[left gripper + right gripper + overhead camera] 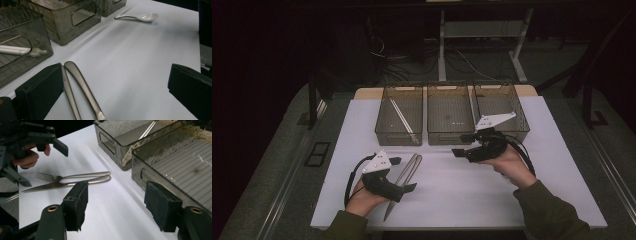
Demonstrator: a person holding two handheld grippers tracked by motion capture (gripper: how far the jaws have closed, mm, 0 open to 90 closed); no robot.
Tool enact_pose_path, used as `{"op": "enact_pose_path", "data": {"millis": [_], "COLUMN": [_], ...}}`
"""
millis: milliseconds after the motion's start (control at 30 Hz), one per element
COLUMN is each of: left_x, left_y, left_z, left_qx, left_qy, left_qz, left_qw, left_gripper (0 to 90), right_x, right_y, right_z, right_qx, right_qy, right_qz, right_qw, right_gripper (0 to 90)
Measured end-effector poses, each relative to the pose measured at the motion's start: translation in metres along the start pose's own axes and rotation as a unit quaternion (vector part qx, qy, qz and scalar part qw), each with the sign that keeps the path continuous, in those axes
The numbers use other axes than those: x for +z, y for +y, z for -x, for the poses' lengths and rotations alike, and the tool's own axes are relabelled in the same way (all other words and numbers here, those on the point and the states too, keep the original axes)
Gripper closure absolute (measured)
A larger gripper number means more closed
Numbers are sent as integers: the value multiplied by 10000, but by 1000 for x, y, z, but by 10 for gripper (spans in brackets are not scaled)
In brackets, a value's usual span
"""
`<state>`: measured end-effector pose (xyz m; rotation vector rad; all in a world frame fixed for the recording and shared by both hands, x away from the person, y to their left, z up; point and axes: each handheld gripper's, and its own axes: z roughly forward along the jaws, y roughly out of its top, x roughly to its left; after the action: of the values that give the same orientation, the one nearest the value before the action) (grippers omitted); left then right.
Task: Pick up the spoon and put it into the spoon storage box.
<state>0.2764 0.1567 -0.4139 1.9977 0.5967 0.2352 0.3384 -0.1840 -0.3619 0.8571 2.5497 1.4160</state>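
Cutlery sorting is showing on a white table (462,190) with three dark see-through bins (447,116) in a row at its far edge. Going from largest to smallest: the bins are sitting beyond both claws; the one farthest to the left is already holding a pair of pale chopsticks (402,119), so that part looks done, while the middle bin is lying empty just ahead of the right claw.

Left claw (403,174) is resting low near the person's edge, its jaws standing wide apart and gripping nothing. A metal knife (404,182) and fork (72,176) are lying side by side on the table between those jaws, handles pointing toward the bins (neither is lifted yet).

Right claw (463,145) is hovering in front of the bins, also spread open and empty, its jaws aiming across the table toward the knife and fork.

A small white ceramic spoon (140,17) is lying on the table well beyond the left claw, near the bins.

Judging from this, the knife, fork and spoon are all waiting to be binned.
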Motion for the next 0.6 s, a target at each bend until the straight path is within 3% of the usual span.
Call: {"op": "enact_pose_path", "data": {"millis": [600], "left_x": [-1], "left_y": [1], "left_z": [1], "left_qx": [-52], "left_qy": [19], "left_qz": [25], "left_qw": [10000], "left_gripper": [0], "right_x": [-32], "right_y": [-46], "right_z": [1], "right_qx": [112], "right_qy": [-361], "right_qz": [-99], "right_qw": [9992], "right_gripper": [353]}}
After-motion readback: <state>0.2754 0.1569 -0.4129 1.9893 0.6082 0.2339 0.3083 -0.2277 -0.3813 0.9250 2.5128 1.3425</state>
